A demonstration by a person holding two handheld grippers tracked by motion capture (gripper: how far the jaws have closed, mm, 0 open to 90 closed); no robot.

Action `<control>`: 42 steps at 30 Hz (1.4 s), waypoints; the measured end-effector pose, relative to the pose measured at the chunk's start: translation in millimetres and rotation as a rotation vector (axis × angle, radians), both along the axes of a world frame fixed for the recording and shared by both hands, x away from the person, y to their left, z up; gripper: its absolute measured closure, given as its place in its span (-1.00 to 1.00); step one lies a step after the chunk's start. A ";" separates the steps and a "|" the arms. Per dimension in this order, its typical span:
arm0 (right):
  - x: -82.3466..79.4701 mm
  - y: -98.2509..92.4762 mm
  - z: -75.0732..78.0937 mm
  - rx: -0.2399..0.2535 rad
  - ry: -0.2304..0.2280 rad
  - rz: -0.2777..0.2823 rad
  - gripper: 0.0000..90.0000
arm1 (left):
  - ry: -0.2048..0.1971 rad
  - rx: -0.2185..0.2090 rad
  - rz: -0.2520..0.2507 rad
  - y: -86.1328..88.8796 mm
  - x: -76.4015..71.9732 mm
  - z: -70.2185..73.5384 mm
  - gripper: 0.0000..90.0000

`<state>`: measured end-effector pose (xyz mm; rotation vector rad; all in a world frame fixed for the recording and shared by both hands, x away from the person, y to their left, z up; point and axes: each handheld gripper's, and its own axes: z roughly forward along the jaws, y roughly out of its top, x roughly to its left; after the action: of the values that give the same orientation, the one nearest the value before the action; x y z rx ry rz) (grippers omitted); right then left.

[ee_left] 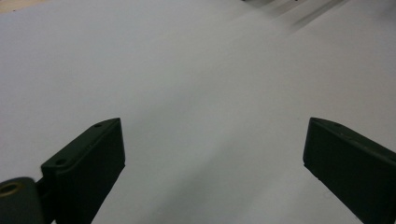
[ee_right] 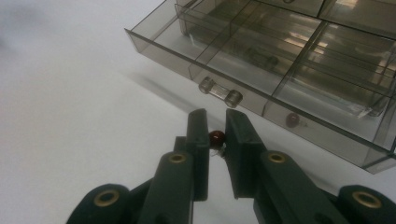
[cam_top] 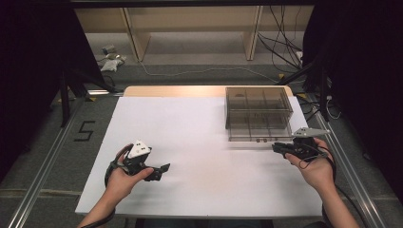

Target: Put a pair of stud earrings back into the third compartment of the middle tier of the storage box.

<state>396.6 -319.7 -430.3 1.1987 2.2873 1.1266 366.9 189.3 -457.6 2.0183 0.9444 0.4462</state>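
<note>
Right gripper view: the right gripper has its two black jaws drawn nearly together, pinching a small dark red bead between the pads near their tips. Just beyond the bead stands a smoky clear drawer box, its lowest drawer pulled out and split into compartments by thin walls. A clear bar handle sits on the drawer front, close ahead of the jaw tips. A second small reddish bead shows through the drawer front, in the compartment next to the handle; whether it touches the wall cannot be told.

From the high view, the right gripper lies low over the white worktop near its right edge, just in front of the drawer box, which stands toward the far right corner. The right hand grasps it from behind.

The left gripper rests near the worktop's near left corner, held in the left hand. Its jaws stand wide apart with nothing between them, as the left gripper view shows, over bare white surface.
</note>
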 end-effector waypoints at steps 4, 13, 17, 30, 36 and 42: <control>0.9 -1.1 0.1 0.002 0.001 -0.007 0.79 | 0.001 0.000 -0.001 0.0 0.2 -0.2 -0.87; 3.1 -4.3 1.0 0.006 -0.006 -0.018 0.79 | 0.001 0.000 0.000 0.1 0.2 -0.1 -0.87; 3.5 -5.7 1.2 0.008 -0.006 -0.027 0.79 | 0.001 -0.001 0.000 0.0 0.2 -0.1 -0.87; 8.3 -6.8 3.5 0.013 -0.022 -0.048 0.79 | 0.001 0.000 0.000 -0.1 0.4 -0.3 -0.87; 8.7 -6.8 3.3 0.011 -0.021 -0.049 0.79 | 0.001 0.000 0.000 0.3 0.4 -0.1 -0.87; 10.6 -7.3 5.4 0.015 -0.027 -0.058 0.79 | 0.001 0.001 0.000 0.0 0.4 -0.1 -0.87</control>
<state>407.2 -327.0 -424.9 1.2396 2.2129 1.1347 367.2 189.3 -457.7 2.0191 0.9449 0.4459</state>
